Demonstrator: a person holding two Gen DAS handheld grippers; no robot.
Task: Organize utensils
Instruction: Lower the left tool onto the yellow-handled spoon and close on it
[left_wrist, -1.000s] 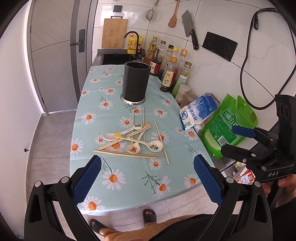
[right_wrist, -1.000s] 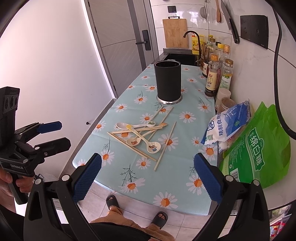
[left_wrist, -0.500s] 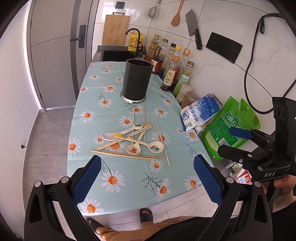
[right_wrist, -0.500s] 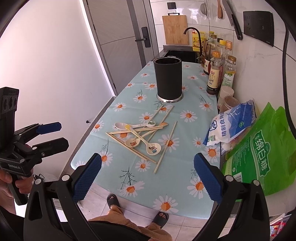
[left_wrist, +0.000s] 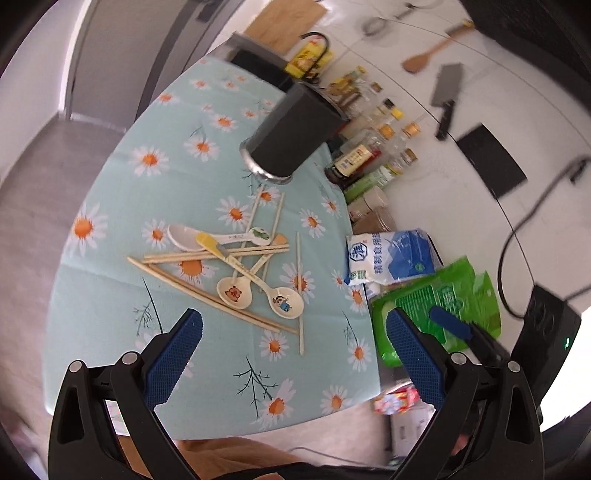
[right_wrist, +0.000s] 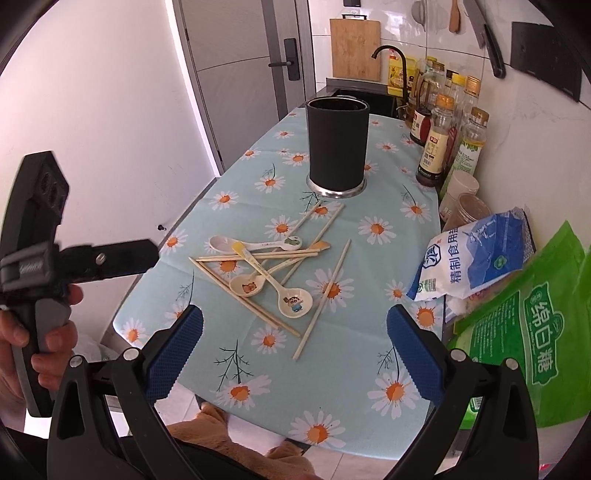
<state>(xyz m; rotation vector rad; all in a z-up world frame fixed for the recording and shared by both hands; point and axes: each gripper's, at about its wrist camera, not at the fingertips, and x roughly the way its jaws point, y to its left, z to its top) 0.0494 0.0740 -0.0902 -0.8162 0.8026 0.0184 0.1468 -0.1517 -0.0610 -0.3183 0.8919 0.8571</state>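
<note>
A heap of wooden chopsticks (left_wrist: 207, 291) and ceramic spoons lies on the daisy tablecloth (left_wrist: 110, 229): one spoon with a bear picture (left_wrist: 234, 293), one with a cartoon boy (left_wrist: 286, 303), one white with a green end (left_wrist: 218, 236). The heap also shows in the right wrist view (right_wrist: 266, 277). A black cylindrical utensil holder (left_wrist: 295, 133) stands upright beyond it, also in the right wrist view (right_wrist: 338, 146). My left gripper (left_wrist: 293, 354) is open and empty, above the table's near edge, tilted. My right gripper (right_wrist: 293, 350) is open and empty, in front of the heap.
Sauce bottles (right_wrist: 439, 144) line the wall at the right. A blue-white bag (right_wrist: 476, 254) and a green sugar bag (right_wrist: 524, 325) lie at the table's right edge. A sink and cutting board (right_wrist: 354, 48) are at the far end. A door is on the left.
Both grippers have moved forward and closer to the heap. The left gripper has rolled, so its view is tilted. Both stay open and empty.
</note>
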